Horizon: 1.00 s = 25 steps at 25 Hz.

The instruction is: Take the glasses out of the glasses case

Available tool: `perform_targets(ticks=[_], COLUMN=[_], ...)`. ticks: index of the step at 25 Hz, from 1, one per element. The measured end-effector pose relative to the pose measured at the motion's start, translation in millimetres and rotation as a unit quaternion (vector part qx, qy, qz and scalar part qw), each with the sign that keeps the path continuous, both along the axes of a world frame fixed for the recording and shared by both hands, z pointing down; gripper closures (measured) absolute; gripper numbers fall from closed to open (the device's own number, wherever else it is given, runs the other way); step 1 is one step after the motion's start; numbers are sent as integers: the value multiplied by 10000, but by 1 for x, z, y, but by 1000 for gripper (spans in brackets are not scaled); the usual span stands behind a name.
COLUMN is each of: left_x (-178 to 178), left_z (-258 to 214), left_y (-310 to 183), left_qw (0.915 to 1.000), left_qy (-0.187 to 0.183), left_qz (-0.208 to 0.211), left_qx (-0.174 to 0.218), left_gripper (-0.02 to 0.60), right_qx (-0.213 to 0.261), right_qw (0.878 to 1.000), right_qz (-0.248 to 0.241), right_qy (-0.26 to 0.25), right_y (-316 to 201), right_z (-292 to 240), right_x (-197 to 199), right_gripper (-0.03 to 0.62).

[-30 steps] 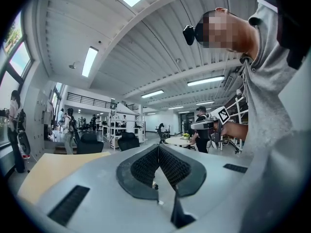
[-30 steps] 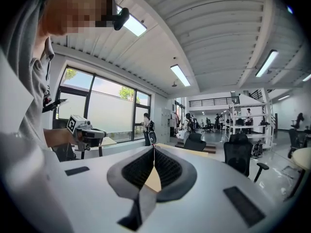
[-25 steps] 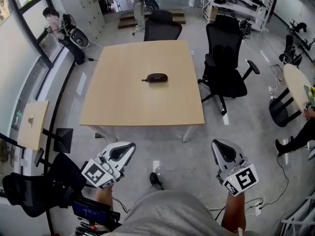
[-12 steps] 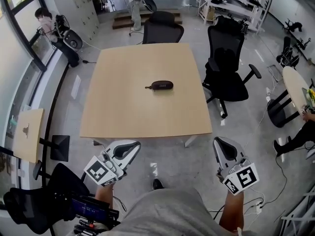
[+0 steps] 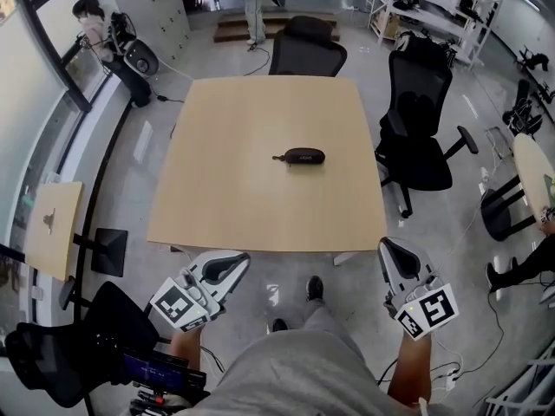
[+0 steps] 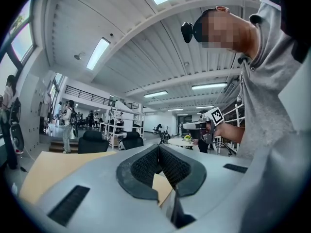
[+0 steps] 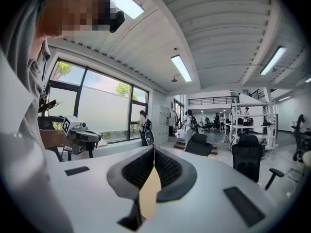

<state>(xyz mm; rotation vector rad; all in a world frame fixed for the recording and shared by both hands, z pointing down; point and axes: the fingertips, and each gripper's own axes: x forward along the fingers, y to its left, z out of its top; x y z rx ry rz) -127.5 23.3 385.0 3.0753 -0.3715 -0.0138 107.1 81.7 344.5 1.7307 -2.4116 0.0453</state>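
A dark, closed glasses case lies near the middle of a square light-wood table, its short strap pointing left. Both grippers are held low in front of the person's body, short of the table's near edge and well away from the case. The left gripper has its jaws together with nothing in them; in its own view the left gripper shows only the tabletop past the closed tips. The right gripper is likewise shut and empty, and the right gripper looks level across the room.
Two black office chairs stand by the table, one at the far side, one at the right. A small wooden side table is at the left, a round table at the right. A person stands by the windows.
The person has walked toward the table: table and case now sit lower and closer in the head view. Both grippers kept their spots in the picture, jaws still together.
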Motion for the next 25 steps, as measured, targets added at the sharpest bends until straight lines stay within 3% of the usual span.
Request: perform_targets(ticks=[9,19,25], left_x=[6,78,101], left_z=[6,14,26], left_y=[-89,-192,-231], left_qw=[9978,9955,9933], left_qy=[-41,-76,-121], left_qz=[-657,-885,-1014], left_qx=[-70,-328,-546], left_gripper=[575,575,575], right_qx=[29,-324,-725], right_qw=[9978,9918,9873], right_qz=[-661,-1219,-1401], right_qy=[-76,-183,-173], right_y=[-130,-278,-354], right_z=[10,34,73], right_x=[12,55,71], right_gripper=[586,586,586])
